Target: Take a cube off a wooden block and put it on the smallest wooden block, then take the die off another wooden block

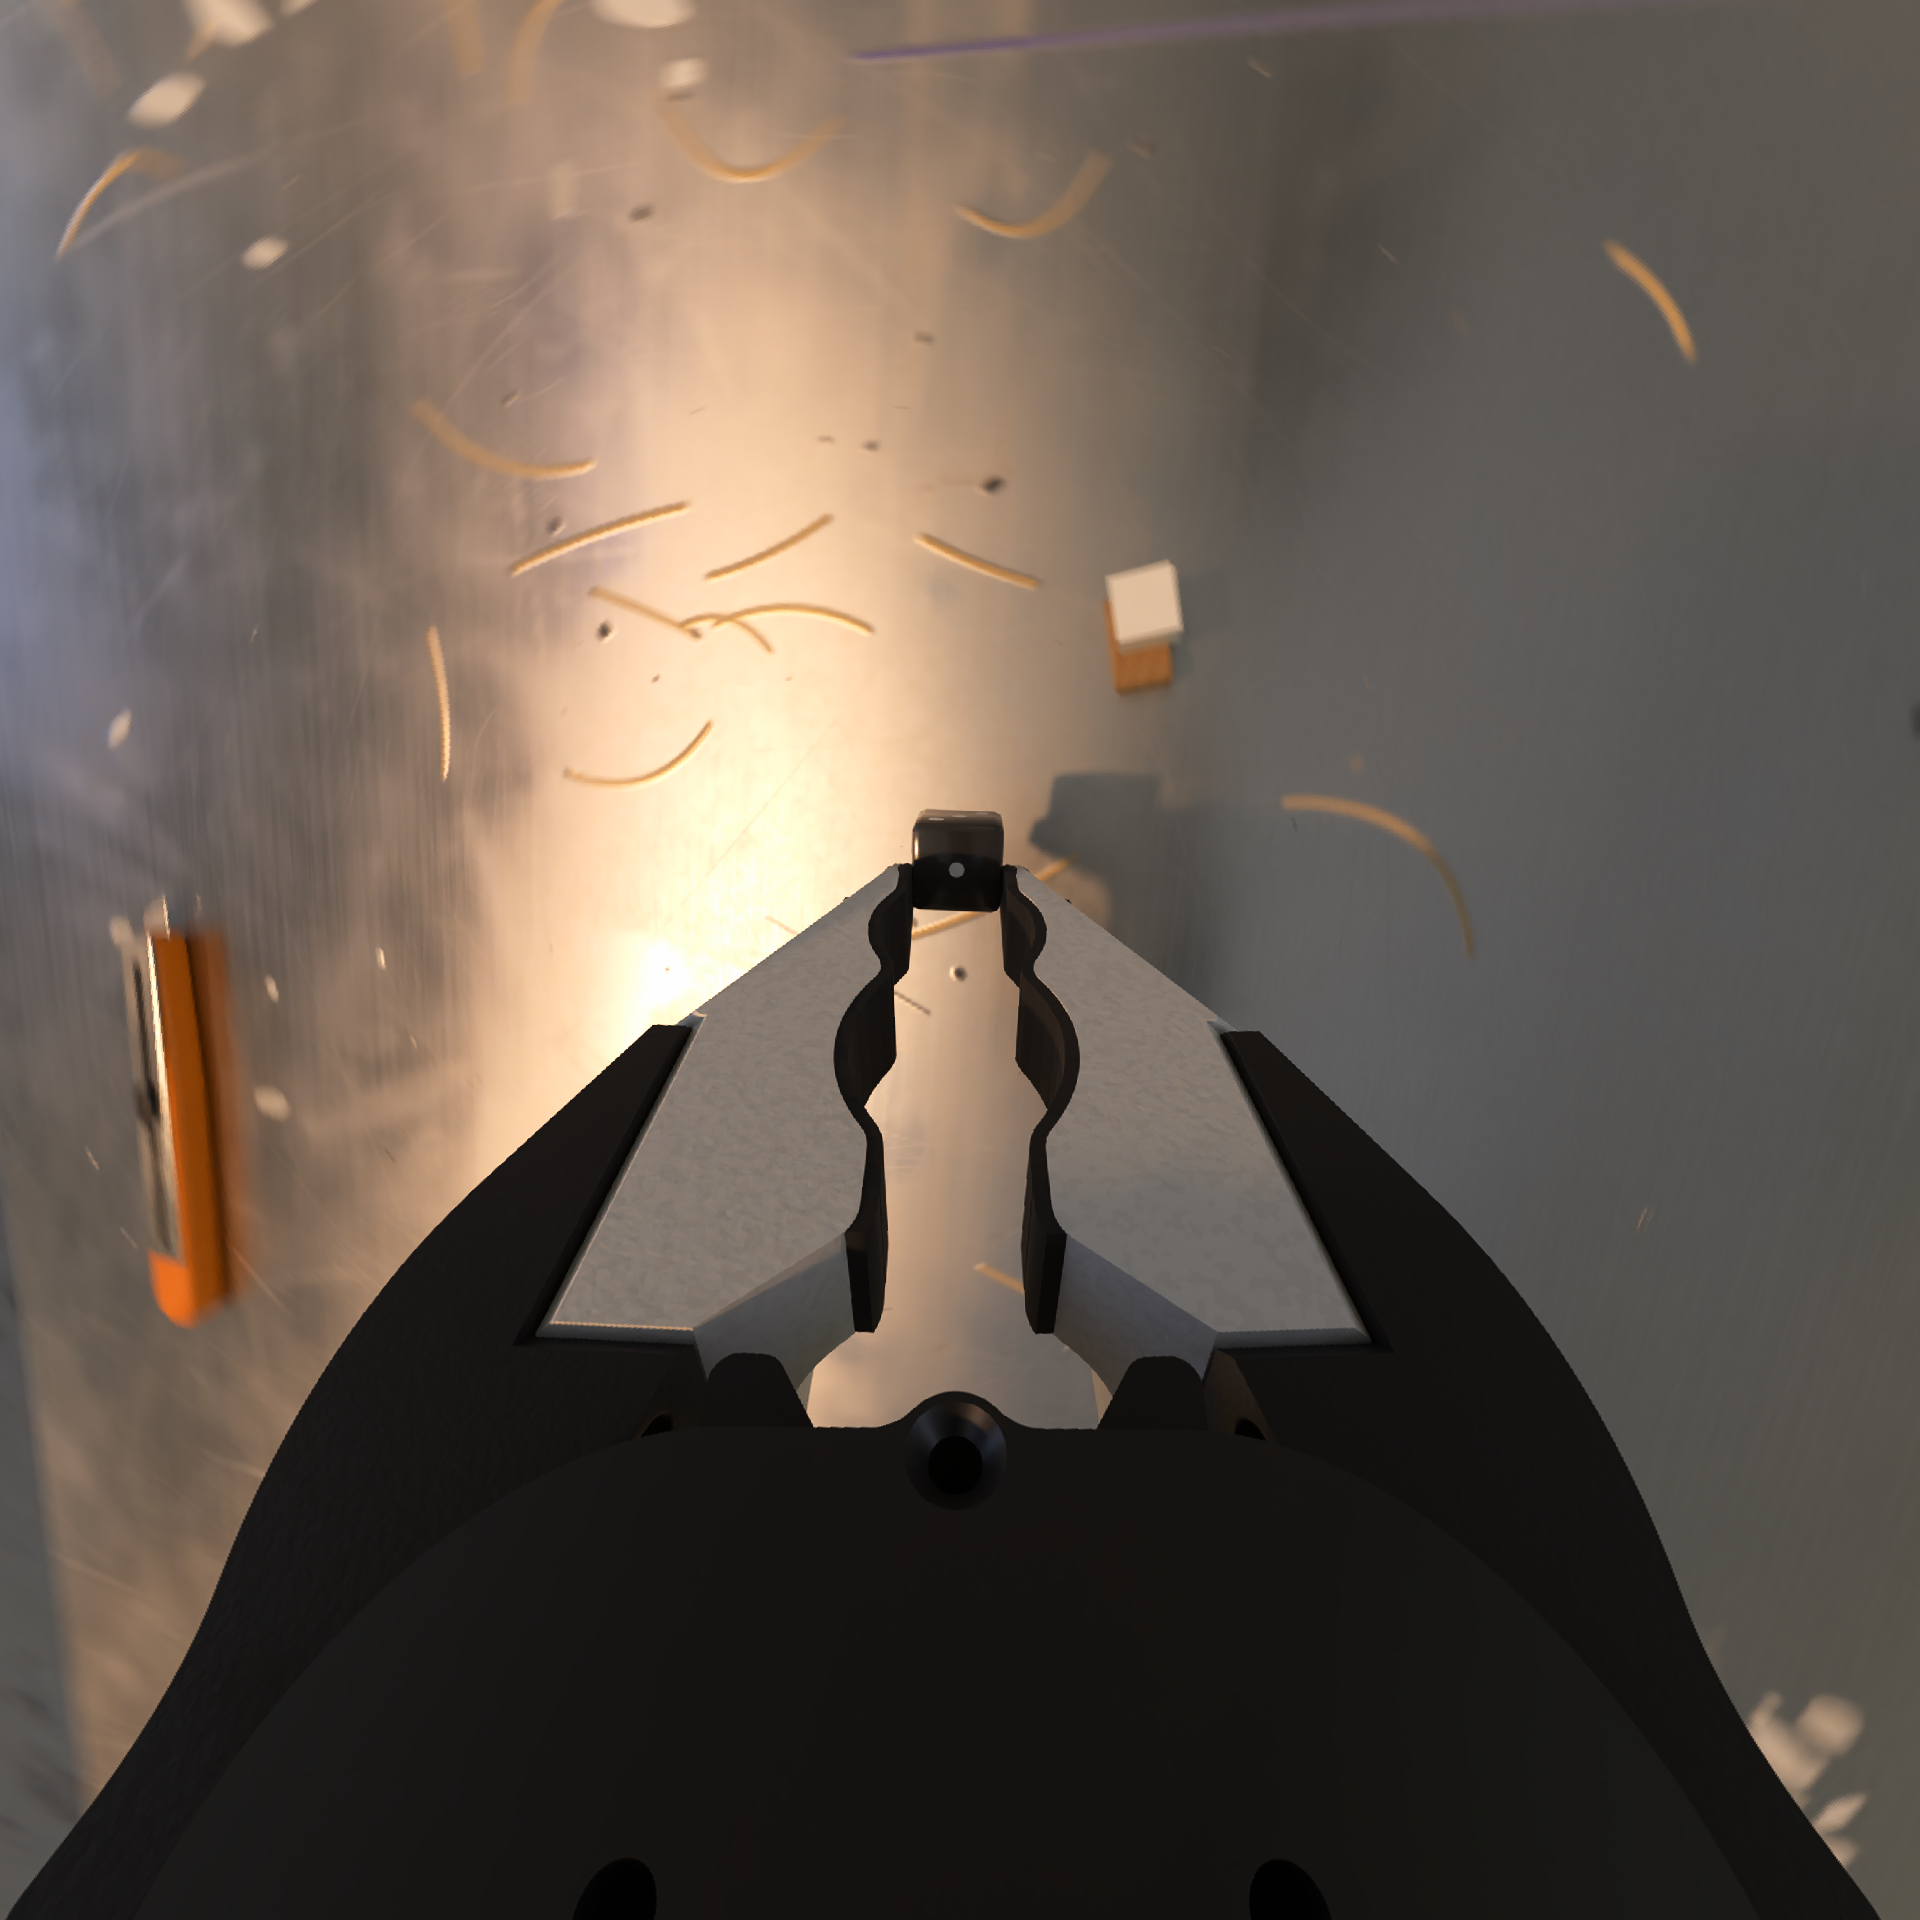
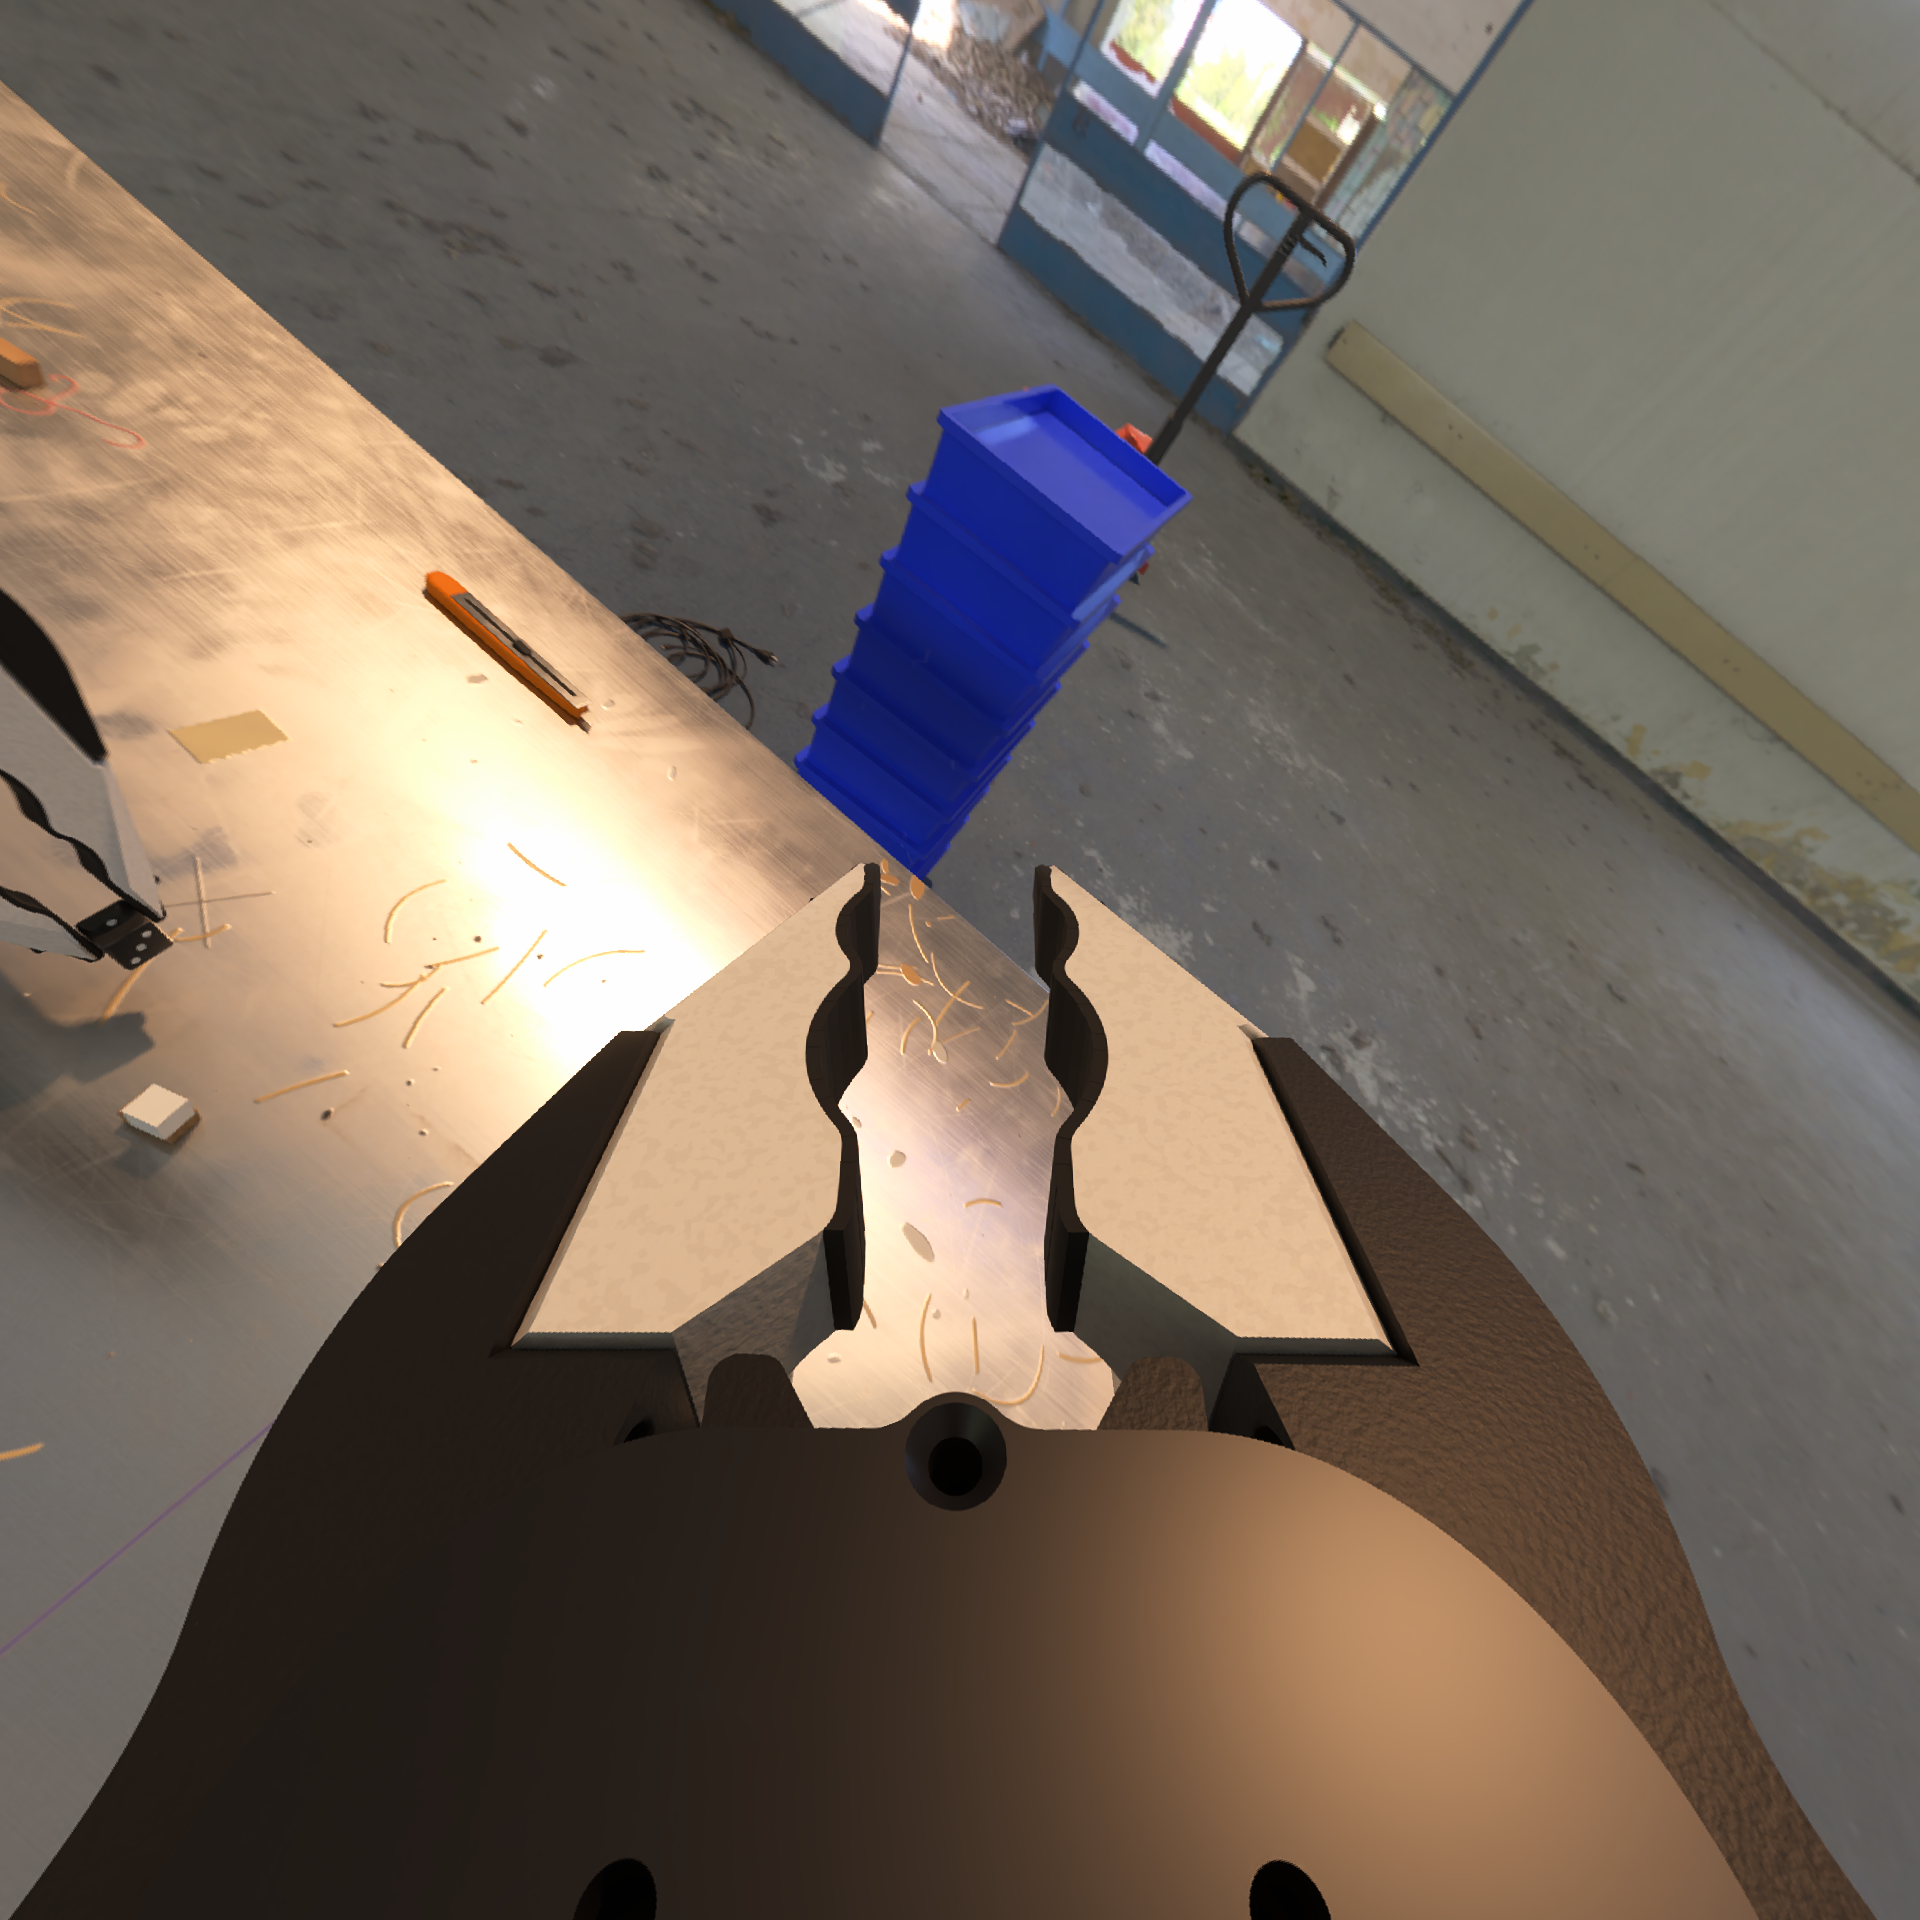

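Observation:
My left gripper (image 1: 957,891) is shut on a black die (image 1: 957,847) with white pips, pinched at the fingertips above the metal table (image 1: 727,675). It also shows at the left edge of the right wrist view (image 2: 123,928), still holding the die (image 2: 140,943). A white cube (image 1: 1143,601) sits on a small wooden block (image 1: 1143,667) ahead and to the right of the die; the cube shows in the right wrist view too (image 2: 154,1107). My right gripper (image 2: 956,894) is open and empty over the table's edge.
An orange utility knife (image 1: 182,1122) lies at the left, also in the right wrist view (image 2: 509,649). A flat tan wooden piece (image 2: 229,736) and another wooden block (image 2: 19,364) lie farther off. Wood shavings litter the table. Stacked blue bins (image 2: 987,623) and a pallet jack (image 2: 1268,281) stand on the floor.

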